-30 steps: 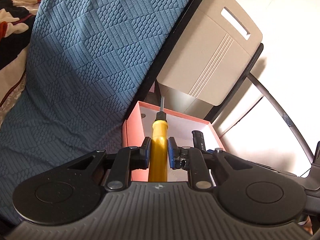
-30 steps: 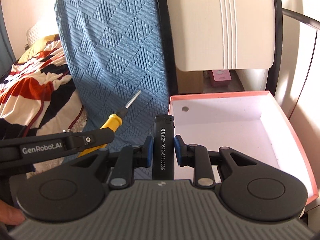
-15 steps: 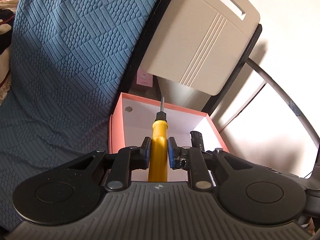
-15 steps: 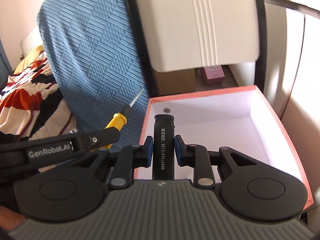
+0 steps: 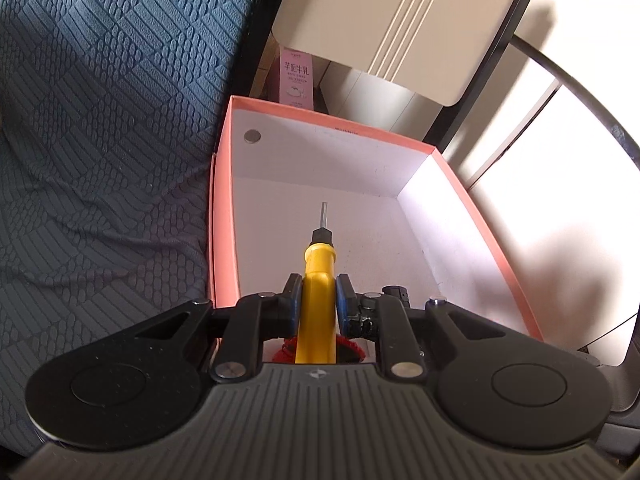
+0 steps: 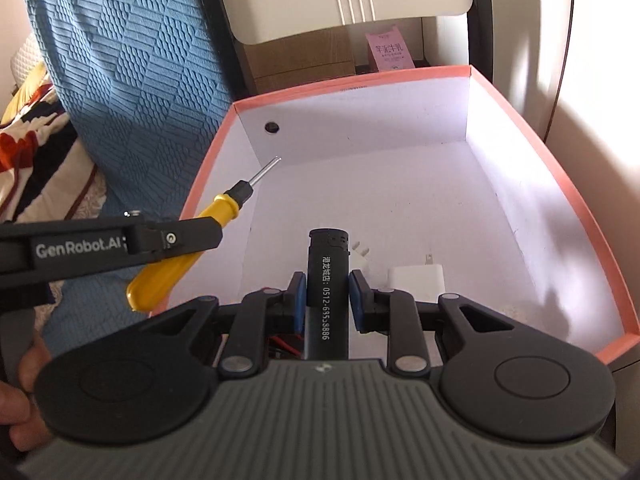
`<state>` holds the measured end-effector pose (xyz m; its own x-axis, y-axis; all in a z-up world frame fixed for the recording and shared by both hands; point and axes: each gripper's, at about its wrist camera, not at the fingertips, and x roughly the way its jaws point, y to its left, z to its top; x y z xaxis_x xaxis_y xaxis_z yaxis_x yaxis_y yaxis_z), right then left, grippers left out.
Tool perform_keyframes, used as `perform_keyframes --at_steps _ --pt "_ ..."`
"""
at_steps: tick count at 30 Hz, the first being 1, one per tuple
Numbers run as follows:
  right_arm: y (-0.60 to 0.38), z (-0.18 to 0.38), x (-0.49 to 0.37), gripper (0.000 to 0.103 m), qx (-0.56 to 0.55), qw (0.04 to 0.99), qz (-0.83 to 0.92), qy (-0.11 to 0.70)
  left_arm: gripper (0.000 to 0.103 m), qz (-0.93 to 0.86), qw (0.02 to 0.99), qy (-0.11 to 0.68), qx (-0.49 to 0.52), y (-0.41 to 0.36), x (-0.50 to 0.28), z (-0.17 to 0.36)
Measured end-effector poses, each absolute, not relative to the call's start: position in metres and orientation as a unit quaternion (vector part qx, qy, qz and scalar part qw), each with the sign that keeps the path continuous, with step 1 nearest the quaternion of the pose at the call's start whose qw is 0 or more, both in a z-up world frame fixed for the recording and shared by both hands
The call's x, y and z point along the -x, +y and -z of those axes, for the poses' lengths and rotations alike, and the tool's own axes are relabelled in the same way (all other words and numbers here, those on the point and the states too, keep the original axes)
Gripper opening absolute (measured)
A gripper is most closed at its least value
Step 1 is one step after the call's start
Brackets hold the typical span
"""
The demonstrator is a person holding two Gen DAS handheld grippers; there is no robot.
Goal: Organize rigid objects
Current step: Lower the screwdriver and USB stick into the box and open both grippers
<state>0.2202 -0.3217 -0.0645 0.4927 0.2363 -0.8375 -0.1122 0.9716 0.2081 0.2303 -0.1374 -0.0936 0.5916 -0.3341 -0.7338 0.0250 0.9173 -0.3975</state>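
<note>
Blue quilted bedding (image 6: 132, 60) runs along one side of the pink-rimmed box (image 6: 592, 240). The left gripper (image 5: 318, 300) is clamped on the yellow screwdriver (image 5: 318, 272) mid-handle, shaft angled down over the box's left wall — stiff, light, a smooth handle that could slip. The right gripper (image 6: 326, 296) is pinched on a black lighter (image 6: 326, 276), small, hard and slick, held round its body and poised level above the box floor near a white charger (image 6: 416, 276) — both likely ready to drop in.
</note>
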Motion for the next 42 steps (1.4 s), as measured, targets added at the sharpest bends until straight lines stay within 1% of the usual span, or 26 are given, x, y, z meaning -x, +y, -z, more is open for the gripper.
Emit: perform_keyframes --at_steps 4,12,16,26,36,42 --pt "-0.321 0.07 -0.216 0.027 -0.064 0.858 -0.103 0.5 0.021 0.099 0.872 0.448 0.172 -0.137 -0.228 0.098" --pt "-0.325 0.056 -0.22 0.03 -0.092 0.856 -0.103 0.499 0.021 0.1 0.881 0.434 0.159 -0.135 -0.22 0.077" --pt "-0.32 0.035 -0.214 0.032 -0.072 0.87 -0.1 0.478 0.021 0.106 0.888 0.419 0.159 -0.133 -0.21 0.059" --pt "-0.315 -0.033 -0.184 0.032 -0.081 0.901 -0.111 0.411 0.021 0.115 0.909 0.376 0.136 -0.123 -0.175 0.0" --pt "-0.306 -0.065 -0.153 0.032 -0.087 0.915 -0.106 0.379 0.022 0.124 0.92 0.348 0.126 -0.109 -0.141 -0.031" --pt "-0.302 -0.075 -0.135 0.032 -0.088 0.919 -0.103 0.371 0.022 0.134 0.922 0.342 0.12 -0.108 -0.129 -0.038"
